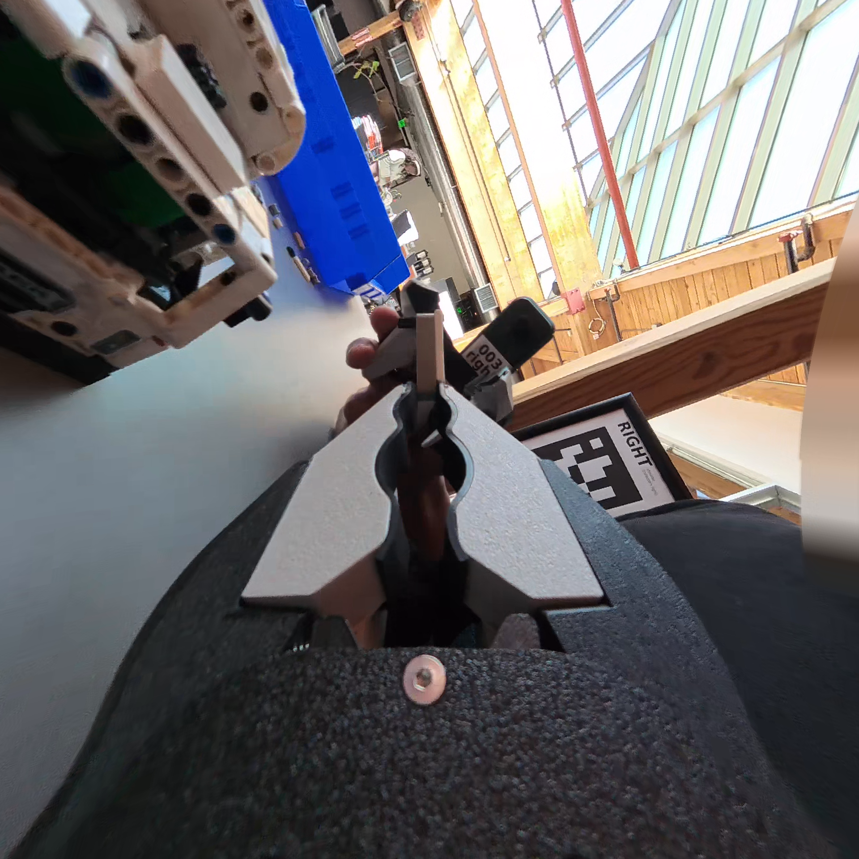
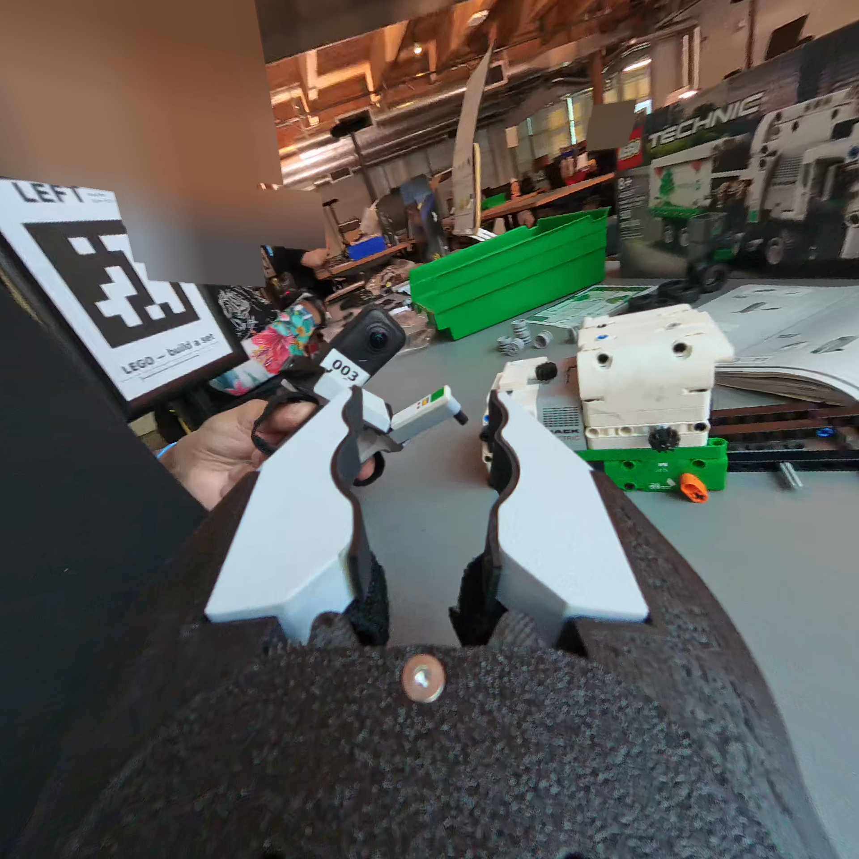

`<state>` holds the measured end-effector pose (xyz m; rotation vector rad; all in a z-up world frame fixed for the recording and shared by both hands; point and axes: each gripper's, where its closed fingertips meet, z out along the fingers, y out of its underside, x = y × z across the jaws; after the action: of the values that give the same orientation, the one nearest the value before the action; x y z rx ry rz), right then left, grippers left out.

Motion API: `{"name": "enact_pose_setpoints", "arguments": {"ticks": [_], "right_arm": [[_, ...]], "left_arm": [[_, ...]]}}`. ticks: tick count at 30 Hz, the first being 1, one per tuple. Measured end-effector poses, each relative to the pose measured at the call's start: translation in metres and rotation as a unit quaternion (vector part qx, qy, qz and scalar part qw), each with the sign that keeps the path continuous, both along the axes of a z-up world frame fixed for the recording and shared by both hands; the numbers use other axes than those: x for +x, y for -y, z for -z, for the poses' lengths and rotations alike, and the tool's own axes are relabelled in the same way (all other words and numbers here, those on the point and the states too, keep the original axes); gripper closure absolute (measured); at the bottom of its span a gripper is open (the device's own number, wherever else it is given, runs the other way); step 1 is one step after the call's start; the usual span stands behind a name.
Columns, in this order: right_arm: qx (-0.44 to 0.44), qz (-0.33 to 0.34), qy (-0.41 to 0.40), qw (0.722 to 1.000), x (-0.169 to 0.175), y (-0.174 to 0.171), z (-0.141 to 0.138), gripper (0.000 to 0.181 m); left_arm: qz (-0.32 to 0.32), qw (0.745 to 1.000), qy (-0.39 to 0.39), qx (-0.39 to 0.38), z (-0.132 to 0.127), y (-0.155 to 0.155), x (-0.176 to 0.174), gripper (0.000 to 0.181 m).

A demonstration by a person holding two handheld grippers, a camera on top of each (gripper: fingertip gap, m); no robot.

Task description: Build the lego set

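Note:
My left gripper (image 1: pixel 425 395) is shut on a slim white Lego piece (image 1: pixel 428 348) that sticks out past its tips. In the right wrist view this piece (image 2: pixel 425 409) has a small green patch and is held above the grey table (image 2: pixel 697 581) by the left gripper (image 2: pixel 388 430). My right gripper (image 2: pixel 425 409) is open and empty, close in front of the piece. The partly built white and green Lego truck (image 2: pixel 646 395) stands on the table just right of my right gripper. It also shows in the left wrist view (image 1: pixel 139 162) at the upper left.
A green bin (image 2: pixel 511 274) and the set's box (image 2: pixel 743 186) stand at the back. An open instruction booklet (image 2: pixel 790 334) lies at the right. Grey gears (image 2: pixel 520 337), black tyres (image 2: pixel 674 293) and an orange pin (image 2: pixel 694 487) lie nearby. A blue bin (image 1: pixel 334 186) stands beyond the model. Only a small space, under 4 cm, lies between the two pairs of fingers. My right gripper's tips are some 12 cm from the orange pin (image 2: pixel 694 487).

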<state>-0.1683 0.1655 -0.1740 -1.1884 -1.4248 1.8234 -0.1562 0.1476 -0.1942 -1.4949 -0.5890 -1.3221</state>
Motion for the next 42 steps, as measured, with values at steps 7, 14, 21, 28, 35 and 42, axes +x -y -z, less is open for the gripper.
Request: {"name": "enact_pose_setpoints", "arguments": {"ticks": [7,14,21,28,35,42], "right_arm": [[0.019,-0.005,-0.014,1.0,0.003,0.003,-0.001,0.134],[0.039,0.01,-0.018,0.999,0.002,0.002,-0.001,0.137],[0.127,0.056,-0.041,0.99,0.002,-0.001,0.0,0.133],[0.086,0.05,-0.049,0.994,0.004,-0.007,-0.006,0.135],[0.05,0.086,-0.05,0.994,0.004,-0.026,-0.011,0.145],[0.01,0.068,-0.076,0.995,0.015,-0.031,-0.023,0.148]], "left_arm": [[0.019,1.0,-0.011,0.011,-0.008,-0.001,0.009,0.176],[0.039,0.999,-0.003,0.02,-0.015,0.001,0.018,0.176],[0.048,0.999,0.004,-0.001,-0.011,0.002,0.018,0.176],[0.054,0.998,0.016,0.014,-0.016,0.004,0.02,0.176],[0.057,0.998,0.008,0.02,-0.019,0.006,0.021,0.176],[0.05,0.999,-0.01,0.004,-0.013,0.006,0.018,0.175]]}}
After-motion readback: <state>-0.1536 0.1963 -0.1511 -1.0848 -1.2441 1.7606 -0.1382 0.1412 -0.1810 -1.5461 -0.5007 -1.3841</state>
